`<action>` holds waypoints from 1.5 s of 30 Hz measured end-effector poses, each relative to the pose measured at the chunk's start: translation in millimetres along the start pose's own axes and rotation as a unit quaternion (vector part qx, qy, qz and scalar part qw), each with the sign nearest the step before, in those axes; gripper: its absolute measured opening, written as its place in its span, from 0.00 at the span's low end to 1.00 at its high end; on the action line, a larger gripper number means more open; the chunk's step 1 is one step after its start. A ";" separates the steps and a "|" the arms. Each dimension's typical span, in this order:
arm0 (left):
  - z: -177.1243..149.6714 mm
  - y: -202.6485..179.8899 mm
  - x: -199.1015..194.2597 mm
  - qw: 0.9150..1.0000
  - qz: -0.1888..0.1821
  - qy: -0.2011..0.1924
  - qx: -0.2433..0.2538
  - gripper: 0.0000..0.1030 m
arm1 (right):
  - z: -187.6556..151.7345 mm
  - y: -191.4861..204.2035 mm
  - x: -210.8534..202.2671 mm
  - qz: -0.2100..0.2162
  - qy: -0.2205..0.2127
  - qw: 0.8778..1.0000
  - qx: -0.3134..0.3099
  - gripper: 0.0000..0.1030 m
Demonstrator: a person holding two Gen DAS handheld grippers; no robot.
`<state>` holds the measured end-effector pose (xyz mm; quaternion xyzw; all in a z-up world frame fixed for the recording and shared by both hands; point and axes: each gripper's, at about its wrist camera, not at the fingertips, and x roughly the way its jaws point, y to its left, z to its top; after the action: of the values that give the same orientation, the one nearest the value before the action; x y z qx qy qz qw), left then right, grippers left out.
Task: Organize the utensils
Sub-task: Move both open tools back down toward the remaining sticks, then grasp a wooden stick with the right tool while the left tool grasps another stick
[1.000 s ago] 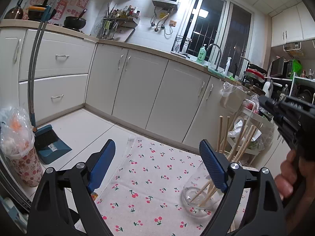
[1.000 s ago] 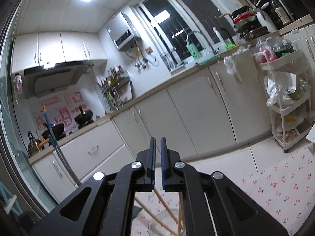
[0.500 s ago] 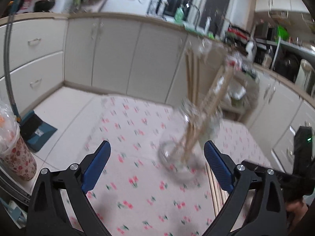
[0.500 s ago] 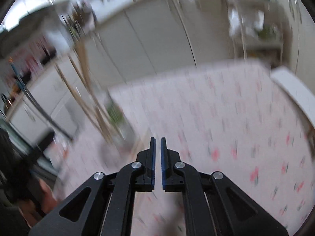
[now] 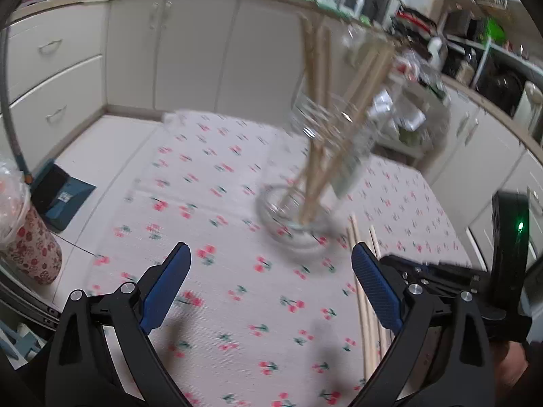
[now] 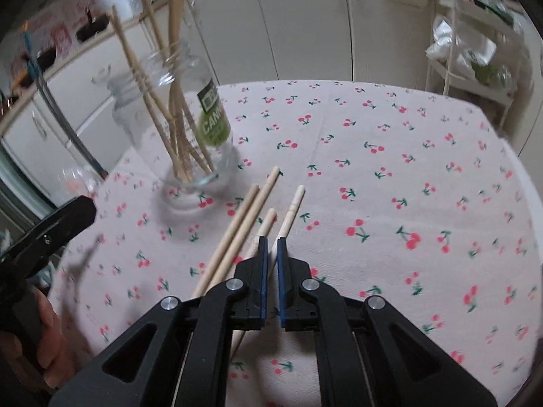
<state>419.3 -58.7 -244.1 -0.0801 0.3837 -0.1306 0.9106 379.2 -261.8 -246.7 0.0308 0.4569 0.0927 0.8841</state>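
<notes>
Over the cherry-print cloth (image 6: pixel 390 156) I've swung both grippers down from the cabinets: right gripper (image 6: pixel 269 242) nearly pinched together over four loose chopsticks (image 6: pixel 237 234) beside the jar (image 6: pixel 176 118), left gripper (image 5: pixel 271 278) spread wide, so pickup's next I guess.

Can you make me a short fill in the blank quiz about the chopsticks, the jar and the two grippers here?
1. The glass jar stands on a cloth printed with ____.
2. Loose chopsticks lie on the cloth, ____ in number.
3. The left gripper has its jaws ____.
4. The label on the jar is ____ in colour.

Missing words: cherries; four; open; green
</notes>
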 end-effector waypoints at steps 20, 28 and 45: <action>0.9 -67.9 77.9 0.986 0.092 0.102 0.099 0.81 | -2.4 -64.2 -8.1 0.055 0.030 0.996 0.059 0.06; -2.4 -56.6 57.9 0.985 0.113 0.103 0.079 0.35 | -7.8 -50.2 -11.3 0.079 0.047 0.995 0.025 0.07; 17.4 -58.5 80.7 0.983 0.075 0.117 0.122 0.07 | 2.8 -40.7 -3.1 0.019 0.022 1.000 0.000 0.08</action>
<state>475.7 -137.8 -272.3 0.0762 0.4741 -0.1158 0.8695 385.3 -302.2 -248.3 0.0370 0.4755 0.1101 0.8720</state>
